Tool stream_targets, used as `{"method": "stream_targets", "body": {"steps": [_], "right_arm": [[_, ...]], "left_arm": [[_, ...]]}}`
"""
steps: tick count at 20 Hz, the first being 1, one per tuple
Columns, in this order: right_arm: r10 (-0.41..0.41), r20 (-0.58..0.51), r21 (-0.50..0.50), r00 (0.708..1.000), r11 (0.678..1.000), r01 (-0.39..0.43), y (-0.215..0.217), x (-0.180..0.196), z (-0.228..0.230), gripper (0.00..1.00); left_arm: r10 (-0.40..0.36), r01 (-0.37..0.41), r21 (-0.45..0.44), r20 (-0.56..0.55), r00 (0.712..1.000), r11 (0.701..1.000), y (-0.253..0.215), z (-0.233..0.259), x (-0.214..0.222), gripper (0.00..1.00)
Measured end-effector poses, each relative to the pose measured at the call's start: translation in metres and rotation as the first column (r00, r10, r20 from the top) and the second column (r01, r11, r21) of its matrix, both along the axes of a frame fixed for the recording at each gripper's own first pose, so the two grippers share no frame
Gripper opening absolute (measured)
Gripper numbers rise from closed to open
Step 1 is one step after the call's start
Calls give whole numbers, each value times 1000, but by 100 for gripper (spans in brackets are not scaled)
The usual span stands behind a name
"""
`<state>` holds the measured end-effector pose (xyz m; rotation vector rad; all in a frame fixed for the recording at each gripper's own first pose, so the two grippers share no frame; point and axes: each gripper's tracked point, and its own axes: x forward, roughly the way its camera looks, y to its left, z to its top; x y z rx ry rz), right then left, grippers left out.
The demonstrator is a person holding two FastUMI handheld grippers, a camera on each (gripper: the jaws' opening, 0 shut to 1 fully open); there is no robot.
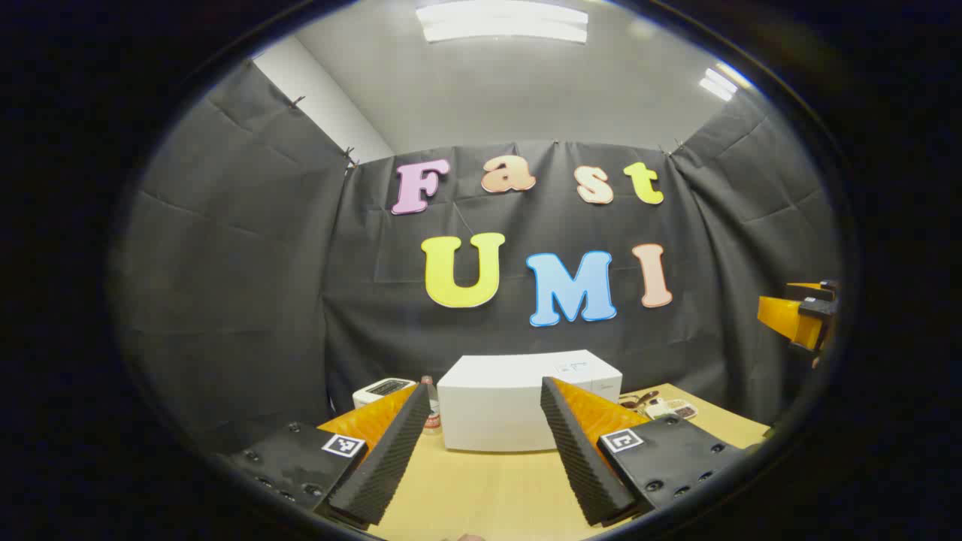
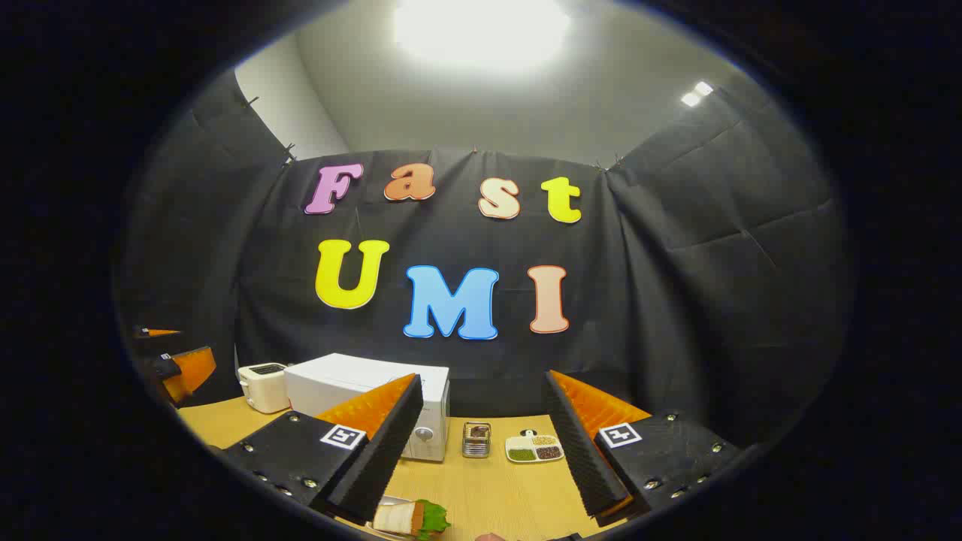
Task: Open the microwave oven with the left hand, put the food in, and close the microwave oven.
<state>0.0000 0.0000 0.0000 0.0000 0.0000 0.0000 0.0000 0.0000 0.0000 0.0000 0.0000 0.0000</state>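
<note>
Nearest, right gripper view: food (image 2: 412, 518), a sandwich with green leaf on a plate, at the near edge of the wooden surface (image 2: 496, 488), just ahead of the right gripper (image 2: 481, 466), whose fingers are spread and hold nothing. Farther back: small metal rack (image 2: 476, 439) and divided dish of grains (image 2: 534, 448), side by side. White microwave oven (image 2: 368, 402) toward the far edge, door closed. White toaster (image 2: 263, 387) beside it, toward the far left corner. Left gripper view: left gripper (image 1: 481, 458) spread, empty, above the surface, facing the microwave oven; small bottle (image 1: 430, 409) between toaster and oven.
</note>
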Motion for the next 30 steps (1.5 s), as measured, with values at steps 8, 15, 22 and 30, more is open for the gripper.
{"method": "stream_targets", "body": {"steps": [8, 15, 22, 30], "right_arm": [[-3, -1, -7, 1000, 1000, 3, -12, -1, -4, 97], [26, -6, -10, 1000, 1000, -26, -26, 3, -8, 97], [86, -2, -18, 996, 996, -86, -35, 8, -19, 97], [17, -25, 13, 1000, 1000, -17, -39, 29, -28, 97]], "left_arm": [[-2, 2, -3, 0, 1000, 1000, -14, 1, -2, 96], [0, 0, -7, -6, 1000, 1000, -41, -3, -3, 98], [-14, 14, 3, 21, 1000, 1000, -78, 2, 20, 99], [-102, 103, -15, 36, 994, 995, -109, -13, 105, 96]]}}
